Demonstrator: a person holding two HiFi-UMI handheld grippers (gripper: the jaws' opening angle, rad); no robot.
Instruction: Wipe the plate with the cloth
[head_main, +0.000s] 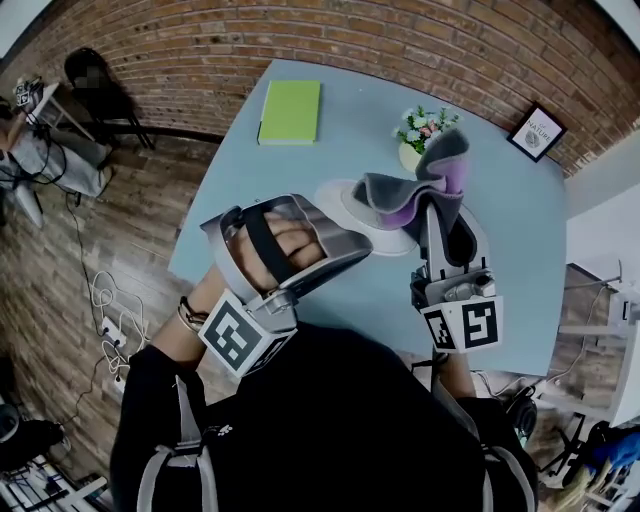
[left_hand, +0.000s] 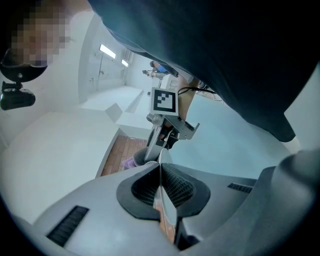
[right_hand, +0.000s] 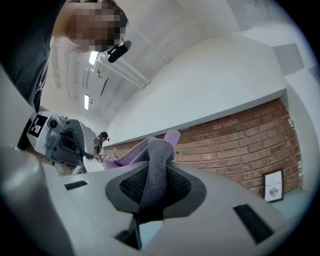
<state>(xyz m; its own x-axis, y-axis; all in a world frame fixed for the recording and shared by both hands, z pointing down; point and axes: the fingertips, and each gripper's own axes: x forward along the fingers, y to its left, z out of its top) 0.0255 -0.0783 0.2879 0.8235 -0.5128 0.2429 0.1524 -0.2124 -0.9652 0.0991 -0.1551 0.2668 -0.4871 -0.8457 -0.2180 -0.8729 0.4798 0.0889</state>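
In the head view a white plate (head_main: 345, 200) is held above the light-blue table (head_main: 520, 230). My left gripper (head_main: 362, 250) is shut on its near rim. In the left gripper view the plate (left_hand: 167, 210) shows edge-on as a thin white sliver pinched between the pads of the left gripper (left_hand: 161, 172). My right gripper (head_main: 432, 208) is shut on a grey and purple cloth (head_main: 415, 185), which drapes over the plate's right side. In the right gripper view a grey fold of the cloth (right_hand: 155, 175) is clamped between the jaws of the right gripper (right_hand: 152, 167).
A green notebook (head_main: 290, 110) lies at the table's far left. A small pot of flowers (head_main: 420, 135) stands just behind the plate, and a framed picture (head_main: 536, 132) leans at the far right. A dark chair (head_main: 95, 85) and cables sit on the wooden floor to the left.
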